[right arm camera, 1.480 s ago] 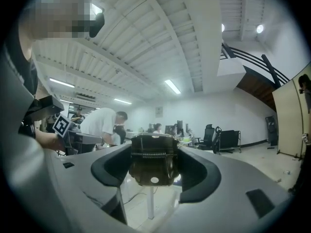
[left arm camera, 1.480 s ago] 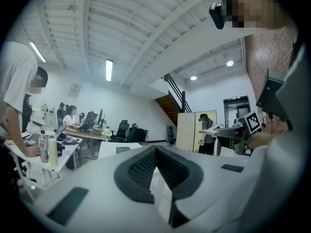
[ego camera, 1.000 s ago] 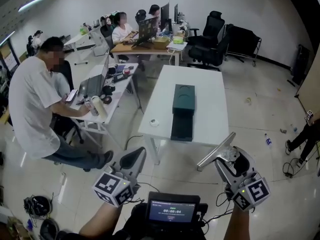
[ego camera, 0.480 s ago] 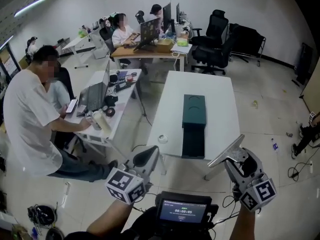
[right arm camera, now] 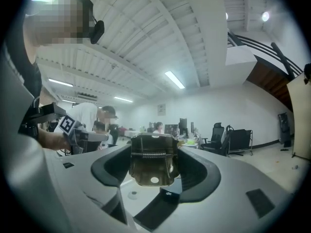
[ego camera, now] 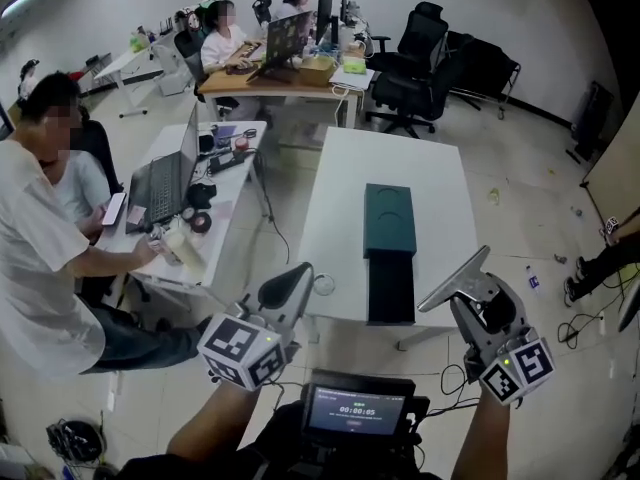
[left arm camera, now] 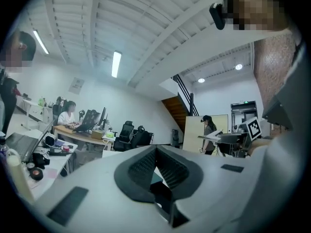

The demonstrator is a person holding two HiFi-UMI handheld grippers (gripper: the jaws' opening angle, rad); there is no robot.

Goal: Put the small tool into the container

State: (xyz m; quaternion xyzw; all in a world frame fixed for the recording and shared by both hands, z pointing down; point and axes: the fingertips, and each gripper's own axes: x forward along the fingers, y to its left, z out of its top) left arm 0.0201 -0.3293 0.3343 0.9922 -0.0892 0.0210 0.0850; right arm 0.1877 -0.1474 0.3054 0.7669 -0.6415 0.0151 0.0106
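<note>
A dark green container (ego camera: 390, 218) lies on the white table (ego camera: 345, 188), with its open dark part (ego camera: 390, 290) toward me. My right gripper (ego camera: 480, 290) hovers just off the table's near right corner, shut on the small tool (ego camera: 452, 281), a thin metal piece that sticks out to the upper left. In the right gripper view the tool (right arm camera: 151, 166), with a spring across it, sits between the jaws of that gripper (right arm camera: 153, 174). My left gripper (ego camera: 286, 290) hangs before the table's near left corner, jaws together and empty (left arm camera: 156, 152).
A small tape roll (ego camera: 323, 285) lies at the table's near left corner. A person in a white shirt (ego camera: 35, 238) leans at a desk with a laptop (ego camera: 170, 183) on the left. Office chairs (ego camera: 420, 58) stand behind. A screen device (ego camera: 355, 410) sits under my hands.
The table and the container have come nearer and lower in the head view. Both grippers keep about the same pose, and the right one still holds the metal tool.
</note>
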